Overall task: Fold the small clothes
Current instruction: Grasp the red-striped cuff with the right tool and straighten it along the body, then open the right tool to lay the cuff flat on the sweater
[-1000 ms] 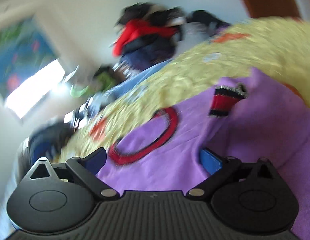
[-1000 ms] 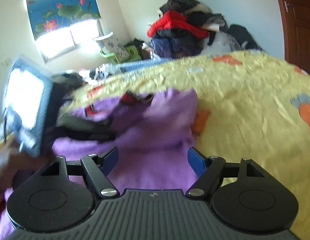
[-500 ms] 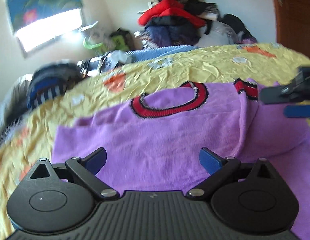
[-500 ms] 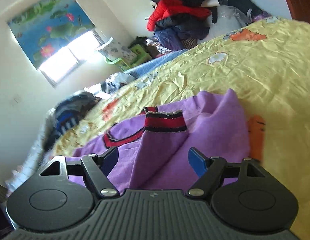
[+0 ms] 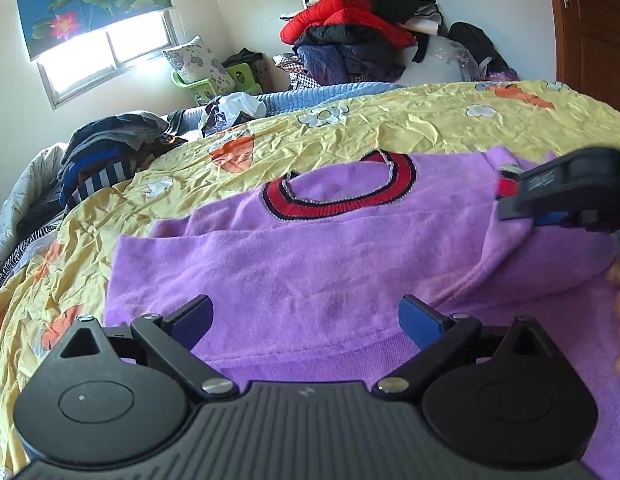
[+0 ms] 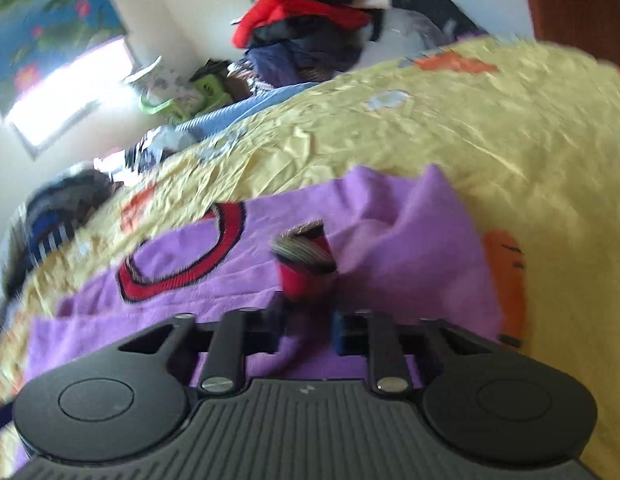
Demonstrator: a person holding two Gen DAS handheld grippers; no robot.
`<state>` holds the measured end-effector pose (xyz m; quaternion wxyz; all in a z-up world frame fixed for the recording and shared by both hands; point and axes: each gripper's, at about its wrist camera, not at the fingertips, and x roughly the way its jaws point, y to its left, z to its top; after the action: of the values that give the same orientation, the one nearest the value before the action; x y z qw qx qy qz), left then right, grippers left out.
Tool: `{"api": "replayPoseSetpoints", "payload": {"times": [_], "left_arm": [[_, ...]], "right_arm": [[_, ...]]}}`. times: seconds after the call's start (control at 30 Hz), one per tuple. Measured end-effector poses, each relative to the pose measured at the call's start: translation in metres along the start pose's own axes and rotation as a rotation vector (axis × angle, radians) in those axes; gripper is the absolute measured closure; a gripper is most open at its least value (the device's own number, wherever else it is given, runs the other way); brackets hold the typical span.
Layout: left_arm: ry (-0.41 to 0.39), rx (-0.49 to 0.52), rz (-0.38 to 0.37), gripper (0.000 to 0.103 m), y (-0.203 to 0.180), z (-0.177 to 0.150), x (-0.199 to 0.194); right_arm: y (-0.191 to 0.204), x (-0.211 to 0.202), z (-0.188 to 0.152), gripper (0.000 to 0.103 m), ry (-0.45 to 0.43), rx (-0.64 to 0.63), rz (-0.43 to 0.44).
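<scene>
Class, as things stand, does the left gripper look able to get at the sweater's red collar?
Probably yes: the left gripper is open above the purple sweater, with only flat fabric before the red collar. The right gripper grips the sleeve cuff off to the side.

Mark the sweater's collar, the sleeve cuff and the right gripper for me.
collar (image 5: 341,200): left wrist view, on its red front band.
sleeve cuff (image 6: 306,276): right wrist view, on its red rib.
right gripper (image 6: 310,322): right wrist view, midway between its fingertips.
</scene>
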<state>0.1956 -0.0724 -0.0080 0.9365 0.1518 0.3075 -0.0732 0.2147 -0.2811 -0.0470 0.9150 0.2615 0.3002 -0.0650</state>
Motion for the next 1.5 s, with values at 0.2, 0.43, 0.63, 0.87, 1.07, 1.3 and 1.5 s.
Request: {"api": "replayPoseSetpoints", "payload": {"times": [0.2,0.43,0.63,0.87,1.07,1.3,1.5], "left_arm": [[0.01,-0.007,-0.002,0.003,0.0,-0.002,0.001],[0.021,-0.025,0.014,0.003,0.008,-0.004,0.003],[0.029,-0.035,0.02,0.003,0.013,-0.007,0.002],[0.048,-0.06,0.012,0.003,0.02,-0.01,0.0],[0.042,-0.053,0.02,0.003,0.025,-0.017,-0.012],[0.041,-0.099,0.0,0.003,0.037,-0.017,-0.021],[0.037,-0.079,0.014,0.003,0.04,-0.023,-0.029]], "right_arm": [[-0.02,-0.001,0.002,0.092,0.022,0.099,0.088],[-0.017,-0.01,0.008,0.093,-0.042,0.047,0.109],[-0.03,-0.006,0.008,0.08,-0.013,0.078,0.047],[-0.018,-0.024,0.006,0.053,-0.06,-0.003,0.037],[-0.052,-0.011,0.007,0.071,-0.009,0.249,0.1],[-0.059,-0.027,0.001,0.093,0.002,0.231,0.11],[-0.055,-0.043,-0.004,0.079,-0.013,0.177,-0.02]]}}
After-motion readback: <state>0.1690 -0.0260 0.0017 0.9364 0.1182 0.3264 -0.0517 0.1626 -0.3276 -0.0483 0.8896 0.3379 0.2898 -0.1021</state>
